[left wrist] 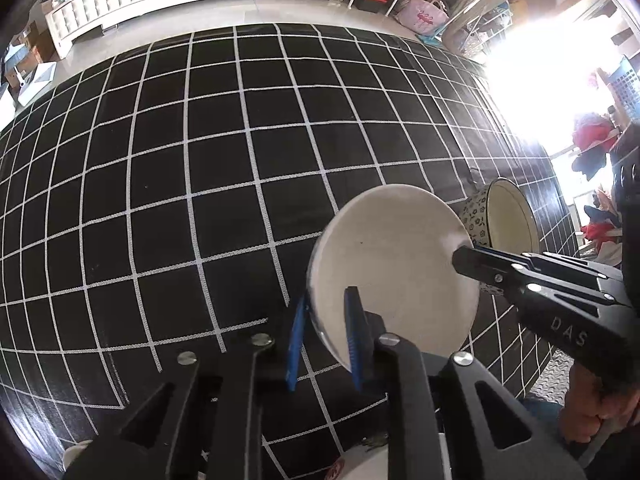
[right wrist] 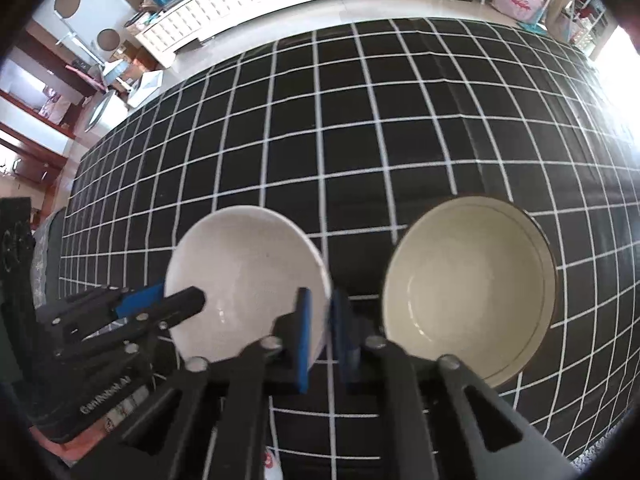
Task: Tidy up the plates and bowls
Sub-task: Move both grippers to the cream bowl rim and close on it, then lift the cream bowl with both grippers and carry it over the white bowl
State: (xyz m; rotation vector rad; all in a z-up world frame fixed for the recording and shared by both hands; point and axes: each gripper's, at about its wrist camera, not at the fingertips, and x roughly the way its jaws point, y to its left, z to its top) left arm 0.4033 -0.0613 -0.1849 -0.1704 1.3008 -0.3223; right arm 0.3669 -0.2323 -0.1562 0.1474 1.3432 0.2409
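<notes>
Now both my tools pinch one white bowl.
My left tool [left wrist: 325,332] clamps the near-left rim of the white bowl [right wrist: 248,276]; my right tool [right wrist: 320,336] nips its right rim, pads on either side of the wall. The cream bowl [right wrist: 472,284] sits just beside it on the black checked counter [right wrist: 360,140].

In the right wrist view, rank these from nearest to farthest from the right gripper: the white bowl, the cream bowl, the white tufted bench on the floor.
1. White bowl: its right rim sits between the right gripper's blue pads.
2. Cream bowl: on the tablecloth just right of the gripper, apart from the pads.
3. White tufted bench: on the floor beyond the table's far edge.
</notes>
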